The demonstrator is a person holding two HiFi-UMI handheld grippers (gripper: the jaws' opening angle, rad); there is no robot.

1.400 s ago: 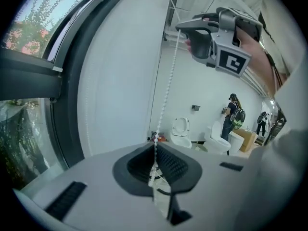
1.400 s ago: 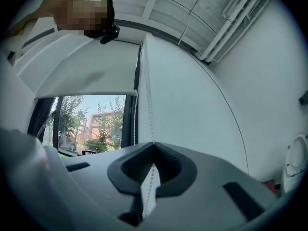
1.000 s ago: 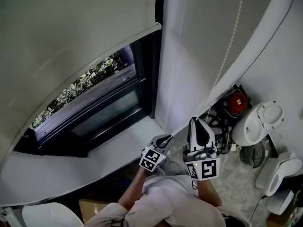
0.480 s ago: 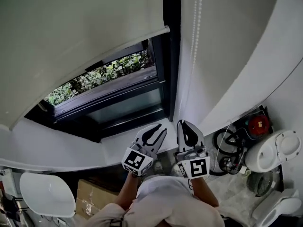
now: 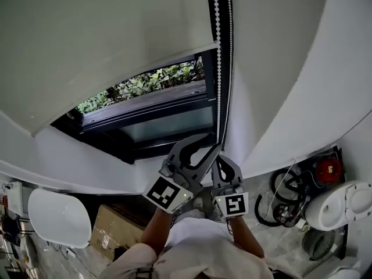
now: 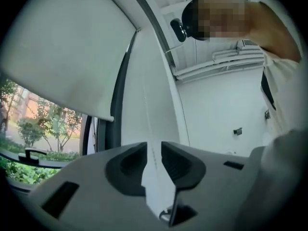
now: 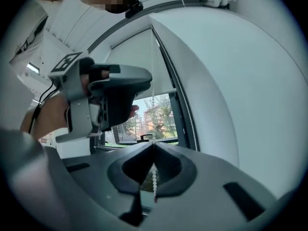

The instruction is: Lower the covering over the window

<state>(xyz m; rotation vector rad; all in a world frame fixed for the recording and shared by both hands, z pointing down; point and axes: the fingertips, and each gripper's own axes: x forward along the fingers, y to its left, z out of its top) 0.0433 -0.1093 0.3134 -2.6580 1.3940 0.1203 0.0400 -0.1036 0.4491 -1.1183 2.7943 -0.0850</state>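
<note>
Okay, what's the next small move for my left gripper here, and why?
Probably close the left gripper on the white bead chain right where it is. Its jaws have just been opening, and the chain runs between them unpinched, above the right gripper, which is shut on the chain lower down. The white roller blind covers only the upper part of the window.

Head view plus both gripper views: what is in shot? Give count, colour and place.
roller blind: one, off-white, upper left, partly lowered over window
window: one, dark frame, centre, greenery outside
bead chain: one, white, hanging right of window
cardboard box: one, brown, floor, lower left
red object: one, red, floor, right
right hand-held gripper: one, grey, shut on bead chain
left hand-held gripper: one, grey, jaws just opened and apart, chain between them unpinched
</note>
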